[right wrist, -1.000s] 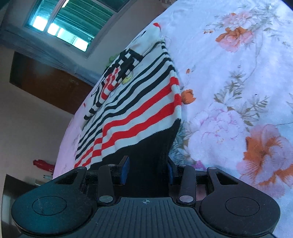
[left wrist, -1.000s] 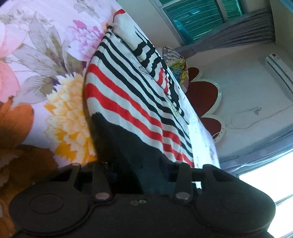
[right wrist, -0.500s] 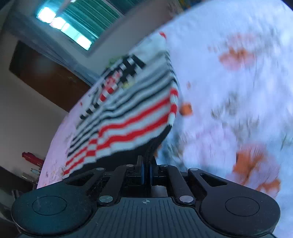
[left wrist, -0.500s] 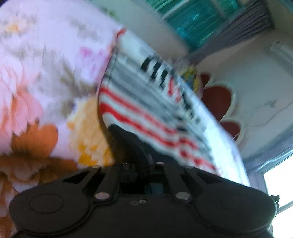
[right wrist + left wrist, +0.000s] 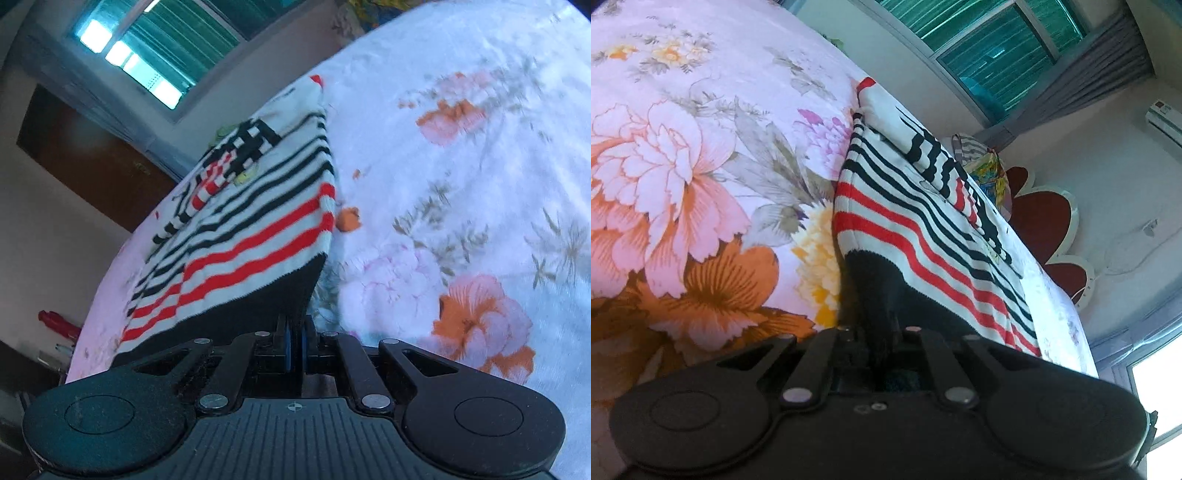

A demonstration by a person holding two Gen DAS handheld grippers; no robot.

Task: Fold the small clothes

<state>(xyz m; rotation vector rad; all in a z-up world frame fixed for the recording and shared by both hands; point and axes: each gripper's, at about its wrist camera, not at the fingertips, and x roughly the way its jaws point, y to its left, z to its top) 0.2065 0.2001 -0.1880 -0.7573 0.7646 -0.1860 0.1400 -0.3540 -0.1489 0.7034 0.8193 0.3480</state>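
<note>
Where both gaped, left claw (image 5: pixel 881 338), right claw (image 5: pixel 295 341) (now clamped) pinch sweater (image 5: pixel 923 221) hem

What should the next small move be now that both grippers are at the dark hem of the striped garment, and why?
Probably lift both corners together and carry the hem toward the far end. The left gripper and right gripper are each shut on the black hem of the striped sweater, at opposite corners, while the rest of it lies flat on the floral bedsheet. No fold is made yet.
</note>
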